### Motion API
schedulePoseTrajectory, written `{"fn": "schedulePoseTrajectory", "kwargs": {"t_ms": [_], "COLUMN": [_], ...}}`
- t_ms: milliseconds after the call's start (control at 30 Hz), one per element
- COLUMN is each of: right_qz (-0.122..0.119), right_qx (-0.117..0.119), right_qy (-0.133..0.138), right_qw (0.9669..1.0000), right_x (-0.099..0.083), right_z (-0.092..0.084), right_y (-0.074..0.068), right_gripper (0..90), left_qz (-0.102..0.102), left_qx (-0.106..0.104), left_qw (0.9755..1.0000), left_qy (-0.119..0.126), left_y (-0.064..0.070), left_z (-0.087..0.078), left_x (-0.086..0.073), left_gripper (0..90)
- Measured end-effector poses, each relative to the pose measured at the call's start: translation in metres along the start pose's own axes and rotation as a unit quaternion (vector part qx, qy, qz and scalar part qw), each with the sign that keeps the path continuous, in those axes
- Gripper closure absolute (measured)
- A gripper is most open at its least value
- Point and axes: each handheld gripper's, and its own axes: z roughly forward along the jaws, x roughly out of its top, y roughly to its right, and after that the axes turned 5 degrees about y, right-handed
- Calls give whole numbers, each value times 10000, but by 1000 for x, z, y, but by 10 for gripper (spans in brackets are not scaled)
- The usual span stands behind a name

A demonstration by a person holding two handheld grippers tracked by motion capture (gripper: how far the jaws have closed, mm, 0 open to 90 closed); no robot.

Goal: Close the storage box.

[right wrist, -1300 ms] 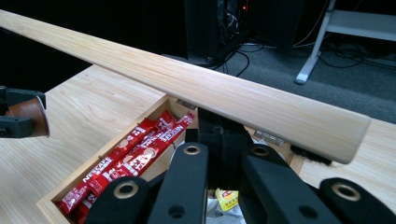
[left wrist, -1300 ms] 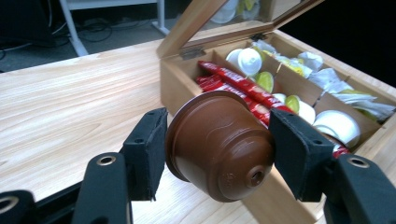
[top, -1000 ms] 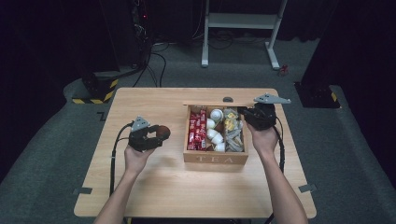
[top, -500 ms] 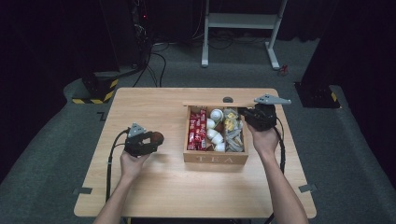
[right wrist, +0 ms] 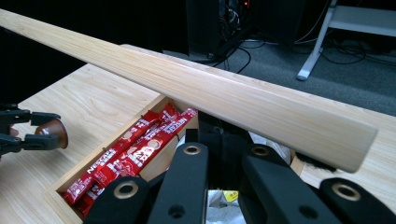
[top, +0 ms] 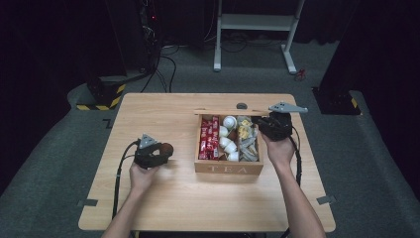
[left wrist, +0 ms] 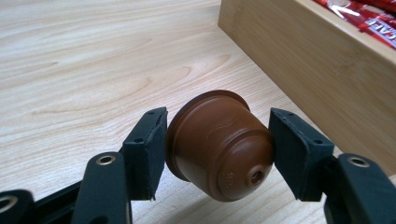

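Left tongs grip a brown coffee capsule between our two pads, one on its rim side and one near its base, and we hold it just above the bench. In the high view the capsule sits at the tip of the left tongs, with the tea box a little way off ahead of them. Just beyond the capsule runs the box's side wall, with red sachets lying inside it.

Right tongs are at the far end of the box, by its raised lid; whether they are shut on the lid we cannot tell, as their tips are hidden beneath it. Past them lie the red sachets.

We judge that a capsule is being handled beside the open box. Next we would either set it down on the bench or lift it over the wall into a free compartment, keeping the lid held up.
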Motion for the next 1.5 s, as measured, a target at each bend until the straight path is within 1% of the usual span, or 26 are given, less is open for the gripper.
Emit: {"fn": "schedulePoseTrajectory", "kwargs": {"t_ms": [67, 133, 200, 267, 333, 500, 667, 733, 767, 833, 900, 1000, 1067, 1100, 1233, 1300, 1500], "right_qz": [-29, -34, 0, -29, -54, -22, -30, -14, -21, -26, 21, 6, -27, 9, 26, 39, 56], "right_qx": [-4, -8, -10, -13, -30, -27, -9, 3, 8, 14, 19, 21, 10, 6, 19, 41, 79], "right_qy": [-17, -6, 2, -20, -44, -31, -24, -18, -21, -26, -29, -50, -58, -55, -28, -23, -47], "right_qw": [10000, 10000, 10000, 10000, 10000, 10000, 10000, 10000, 10000, 10000, 10000, 10000, 10000, 10000, 10000, 10000, 9999], "right_x": [0, 0, -1, -2, -3, -4, -5, -5, -5, -6, -6, -6, -6, -6, -7, -9, -14], "right_z": [0, 0, 0, 1, 1, 1, 1, 1, 1, 0, 0, 0, -1, -1, -2, -3, -5], "right_y": [0, 0, -1, -1, -2, -2, -1, -1, -1, -1, -1, -1, -1, -2, -2, -2, -3], "right_gripper": [900, 900, 900, 900, 900, 900, 900, 900, 900, 900, 900, 900, 900, 900, 900, 900, 900], "left_qz": [1, -60, -43, 1, 19, 45, 16, 58, 54, -2, -80, -120, -99, -127, -72, -118, -151], "left_qx": [-8, -54, -82, -95, -92, -54, -58, -23, -34, -72, -105, -110, -106, -117, -57, -26, 66], "left_qw": [10000, 10000, 9999, 9999, 9999, 9999, 9998, 9998, 9999, 9999, 9999, 9998, 9998, 9997, 9997, 9995, 9992], "left_qy": [3, -7, -51, -101, -100, -148, -175, -178, -148, -96, -26, 70, 139, 161, 207, 286, 369], "left_y": [1, 2, 3, 5, 7, 8, 9, 10, 10, 10, 8, 7, 5, 5, 2, -1, -9], "left_z": [2, 5, 9, 12, 14, 18, 21, 22, 22, 21, 19, 12, 8, 6, -3, -10, -25], "left_x": [0, -1, -1, -2, -3, -4, -6, -6, -6, -5, -3, -1, 0, 0, -1, -4, -9], "left_gripper": [395, 395, 394, 394, 394, 392, 388, 376, 355, 318, 307, 294, 293, 294, 300, 306, 317]}}
